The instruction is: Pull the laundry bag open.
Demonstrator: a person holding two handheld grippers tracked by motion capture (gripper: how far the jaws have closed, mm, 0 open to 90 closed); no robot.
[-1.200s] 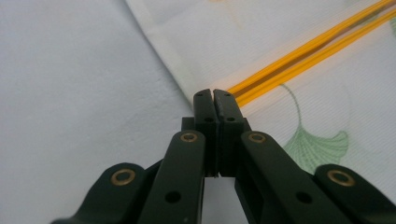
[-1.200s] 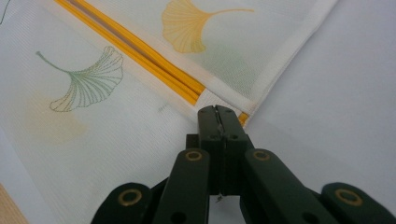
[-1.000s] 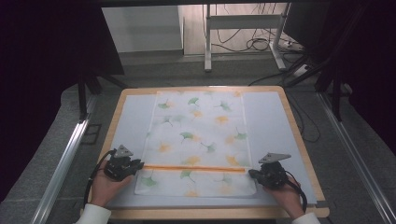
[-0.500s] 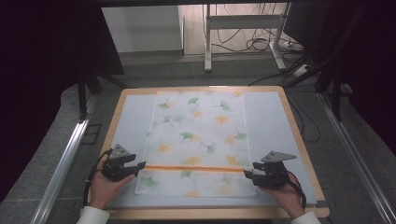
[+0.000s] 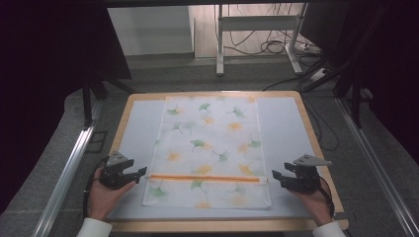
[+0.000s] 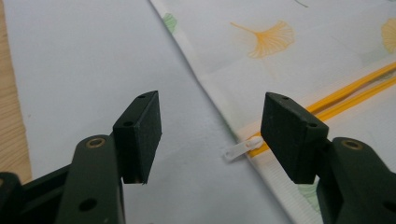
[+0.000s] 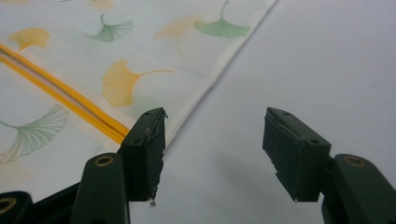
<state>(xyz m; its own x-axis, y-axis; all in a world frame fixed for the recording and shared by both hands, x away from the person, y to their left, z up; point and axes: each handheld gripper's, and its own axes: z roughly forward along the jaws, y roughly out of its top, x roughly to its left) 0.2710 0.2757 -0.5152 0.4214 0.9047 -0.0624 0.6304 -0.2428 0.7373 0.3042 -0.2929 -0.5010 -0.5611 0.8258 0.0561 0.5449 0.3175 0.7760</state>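
Observation:
A white cloth (image 5: 212,143) printed with green and orange ginkgo leaves lies flat on a pale blue mat (image 5: 141,128). An orange zipper (image 5: 207,177) runs across its near part. My left gripper (image 5: 142,172) sits just off the cloth's left edge and its jaws have just been opening. In the left gripper view it (image 6: 217,128) stands open, with the white zipper pull (image 6: 240,148) lying loose on the mat between the jaws. My right gripper (image 5: 275,177) is off the right end of the zipper. It (image 7: 215,140) is open over bare mat and has also just been opening, the cloth's edge (image 7: 212,81) beside its left jaw.
The mat lies on a wooden board (image 5: 123,116) with bare strips either side of the cloth. Metal rails (image 5: 69,168) (image 5: 380,168) flank the board. A table frame and cables (image 5: 267,47) stand on the floor behind.
Both grippers were closed at the ends of the zipper and have opened. The right gripper has drawn away to the right, off the cloth. The left hand has hardly shifted.

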